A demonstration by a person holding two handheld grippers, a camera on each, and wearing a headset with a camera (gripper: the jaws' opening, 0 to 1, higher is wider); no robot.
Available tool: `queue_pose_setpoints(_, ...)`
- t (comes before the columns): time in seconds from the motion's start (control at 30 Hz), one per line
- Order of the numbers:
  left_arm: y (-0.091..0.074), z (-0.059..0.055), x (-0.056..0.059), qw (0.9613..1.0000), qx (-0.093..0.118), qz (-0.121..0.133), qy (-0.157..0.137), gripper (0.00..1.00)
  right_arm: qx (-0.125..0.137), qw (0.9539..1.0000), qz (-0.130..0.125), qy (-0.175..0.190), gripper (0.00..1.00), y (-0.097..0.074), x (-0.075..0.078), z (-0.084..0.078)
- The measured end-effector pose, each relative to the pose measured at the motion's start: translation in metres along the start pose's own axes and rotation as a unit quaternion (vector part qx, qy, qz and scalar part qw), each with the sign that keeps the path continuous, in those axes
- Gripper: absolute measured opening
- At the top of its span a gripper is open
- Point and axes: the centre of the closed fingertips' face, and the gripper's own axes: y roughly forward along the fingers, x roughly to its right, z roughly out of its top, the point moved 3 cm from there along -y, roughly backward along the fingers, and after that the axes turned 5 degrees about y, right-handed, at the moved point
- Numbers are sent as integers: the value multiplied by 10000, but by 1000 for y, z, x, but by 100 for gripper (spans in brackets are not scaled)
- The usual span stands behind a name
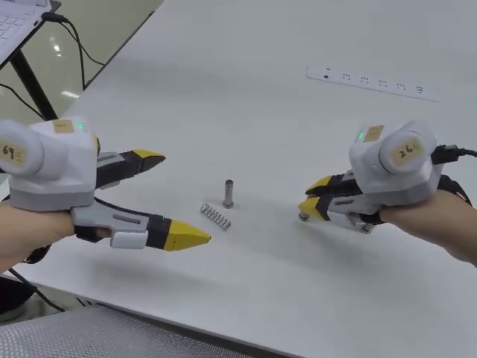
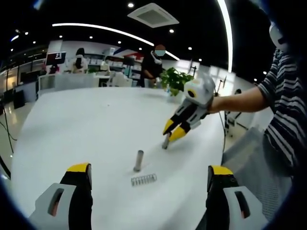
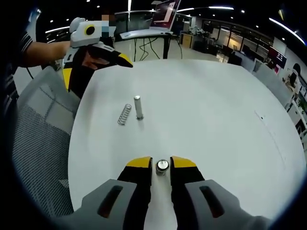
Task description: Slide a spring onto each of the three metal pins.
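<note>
Spring lay on the table just beside an upright pin. The left gripper stood open nearby, and the right gripper clamped a second pin. Reaching for the spring could topple the upright pin, given their closeness.

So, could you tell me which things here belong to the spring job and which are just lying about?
Job: upright grey metal pin; silver coil spring beside it; second metal pin held by the right gripper; open left gripper.
Lying about: white power strip; white laptop.
</note>
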Motion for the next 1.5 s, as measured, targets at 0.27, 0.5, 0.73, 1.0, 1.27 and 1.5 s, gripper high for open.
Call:
queue_pose_setpoints(0.27, -1, 0, -1, 10000, -5, 20, -20, 98, 298, 9990, -45, 336, 19, -9, 0, 4)
queue_pose_setpoints(0.5, 0, 0, -1, 10000, 11, 14, -42, 98, 597, 9969, -175, 488, 21, -20, 1, 12)
queue_pose_setpoints(0.73, -2, 2, -3, 10000, 25, 49, -29, 98, 966, 9931, -192, 642, 22, -34, -9, 21)
queue_pose_setpoints(1.0, -1, 1, -3, 10000, 3, 44, -23, 98, 1094, 9914, -226, 679, 27, -46, -17, 18)
queue_pose_setpoints(1.27, -1, 2, -3, 10000, 23, 45, -28, 98, 1221, 9894, -242, 754, 25, -54, -30, 18)
queue_pose_setpoints(1.5, -4, 2, -3, 10000, 21, 51, -21, 98, 1403, 9856, -180, 924, 23, -56, -40, 16)
